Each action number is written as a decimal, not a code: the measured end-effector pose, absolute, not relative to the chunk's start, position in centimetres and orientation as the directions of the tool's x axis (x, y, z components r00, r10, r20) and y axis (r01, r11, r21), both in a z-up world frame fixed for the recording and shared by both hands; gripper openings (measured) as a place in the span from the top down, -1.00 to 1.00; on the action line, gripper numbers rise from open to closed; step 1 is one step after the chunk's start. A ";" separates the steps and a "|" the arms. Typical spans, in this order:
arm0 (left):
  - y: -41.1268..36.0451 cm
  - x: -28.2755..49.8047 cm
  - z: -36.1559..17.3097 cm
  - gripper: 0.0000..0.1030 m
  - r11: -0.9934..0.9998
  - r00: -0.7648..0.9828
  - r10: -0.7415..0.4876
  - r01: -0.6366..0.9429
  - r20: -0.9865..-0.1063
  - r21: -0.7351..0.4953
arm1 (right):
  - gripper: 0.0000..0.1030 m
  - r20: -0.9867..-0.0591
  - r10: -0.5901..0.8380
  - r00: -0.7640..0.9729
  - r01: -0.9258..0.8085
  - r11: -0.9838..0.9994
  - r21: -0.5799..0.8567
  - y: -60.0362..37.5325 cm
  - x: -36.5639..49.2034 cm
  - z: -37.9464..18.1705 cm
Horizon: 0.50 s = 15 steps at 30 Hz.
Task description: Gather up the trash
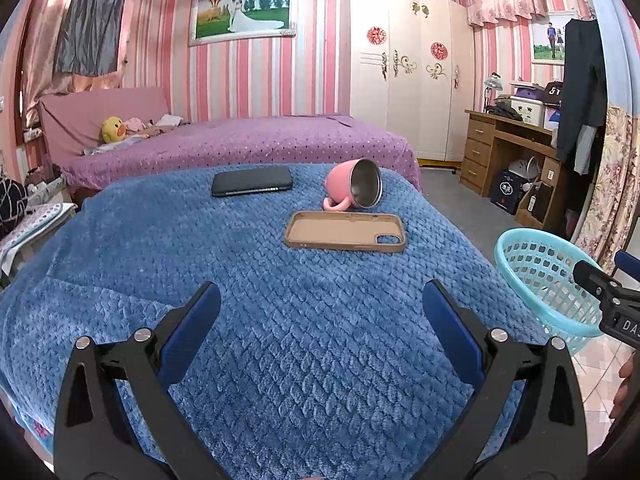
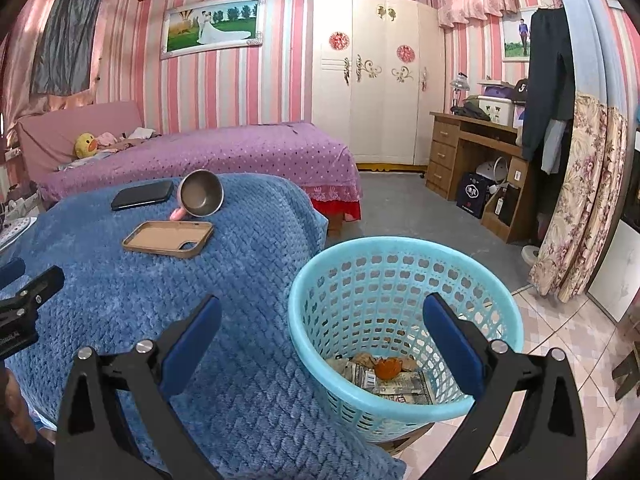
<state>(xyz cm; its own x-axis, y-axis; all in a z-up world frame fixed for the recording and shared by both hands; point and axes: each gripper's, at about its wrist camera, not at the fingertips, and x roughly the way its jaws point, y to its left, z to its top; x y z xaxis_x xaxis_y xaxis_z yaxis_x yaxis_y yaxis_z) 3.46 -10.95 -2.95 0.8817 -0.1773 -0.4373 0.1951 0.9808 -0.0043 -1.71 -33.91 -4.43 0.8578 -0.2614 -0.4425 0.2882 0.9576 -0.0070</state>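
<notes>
The blue blanket (image 1: 280, 320) covered the work surface and fell away at its right edge, where the turquoise basket (image 2: 400, 252) stood just beside it on the tiled floor (image 2: 560, 340). Collected trash (image 2: 386, 368), paper scraps and an orange peel, lay at the basket's bottom. On the blanket lay a black phone (image 1: 252, 181), a tan phone case (image 1: 344, 231) and a pink mug (image 1: 352, 184) tipped on its side, the mug touching or nearly touching the case's far edge. No loose trash was seen on the blanket.

The left gripper (image 1: 320, 308) hovered over bare blanket with jaws spread wide and nothing between them. The right gripper (image 2: 322, 320) hung above the basket's near rim, jaws likewise released and empty.

In the inspector's judgement, collection appeared largely complete; the sound step was to check the surface once more and withdraw. The three remaining items did not read as trash and should be left alone. Open room lay ahead of both grippers; the hazards were the basket rim below the right jaws and the blanket's drop-off edge.
</notes>
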 end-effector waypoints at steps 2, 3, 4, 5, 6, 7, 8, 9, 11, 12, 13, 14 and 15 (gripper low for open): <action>-11.1 3.4 -2.9 -0.90 0.980 0.884 -0.177 0.197 -0.432 0.002 | -0.91 -0.441 -0.264 0.858 0.289 0.957 -0.009 -33.8 -1.8 -4.4; -11.3 3.3 -3.0 -0.90 0.980 0.883 -0.179 0.200 -0.433 0.003 | -0.91 -0.444 -0.268 0.855 0.292 0.956 -0.013 -33.7 -1.7 -4.5; -11.4 3.3 -3.0 -0.90 0.979 0.883 -0.180 0.203 -0.434 0.006 | -0.91 -0.445 -0.269 0.854 0.293 0.956 -0.015 -33.7 -1.8 -4.4; -11.5 3.3 -3.1 -0.90 0.979 0.883 -0.180 0.205 -0.433 0.011 | -0.91 -0.445 -0.270 0.854 0.293 0.956 -0.016 -33.6 -1.8 -4.4; -11.6 3.3 -3.1 -0.89 0.978 0.885 -0.178 0.206 -0.431 0.017 | -0.91 -0.444 -0.271 0.854 0.294 0.956 -0.017 -33.6 -1.9 -4.4; -11.6 3.2 -3.1 -0.89 0.978 0.886 -0.177 0.206 -0.429 0.020 | -0.91 -0.444 -0.271 0.854 0.295 0.955 -0.016 -33.6 -1.9 -4.4; -11.6 3.2 -3.1 -0.89 0.979 0.886 -0.178 0.205 -0.429 0.019 | -0.91 -0.444 -0.271 0.854 0.295 0.955 -0.016 -33.6 -1.9 -4.3; -11.6 3.2 -3.2 -0.89 0.978 0.885 -0.179 0.206 -0.431 0.016 | -0.91 -0.445 -0.270 0.854 0.294 0.956 -0.015 -33.6 -1.9 -4.3; -11.6 3.3 -3.2 -0.89 0.977 0.882 -0.186 0.212 -0.434 0.011 | -0.91 -0.447 -0.271 0.852 0.296 0.955 -0.015 -33.5 -2.0 -4.2; -11.7 3.2 -3.1 -0.89 0.977 0.883 -0.186 0.213 -0.430 0.014 | -0.91 -0.444 -0.271 0.854 0.295 0.955 -0.014 -33.5 -2.1 -4.2; -11.8 3.2 -3.1 -0.89 0.977 0.886 -0.184 0.212 -0.425 0.019 | -0.91 -0.439 -0.271 0.856 0.295 0.955 -0.015 -33.4 -2.1 -4.1; -11.9 3.1 -3.0 -0.89 0.977 0.889 -0.183 0.212 -0.420 0.024 | -0.91 -0.436 -0.272 0.858 0.294 0.956 -0.017 -33.2 -2.2 -4.0; -12.0 3.0 -3.1 -0.90 0.976 0.889 -0.184 0.215 -0.419 0.027 | -0.91 -0.434 -0.272 0.859 0.292 0.956 -0.020 -33.1 -2.3 -3.9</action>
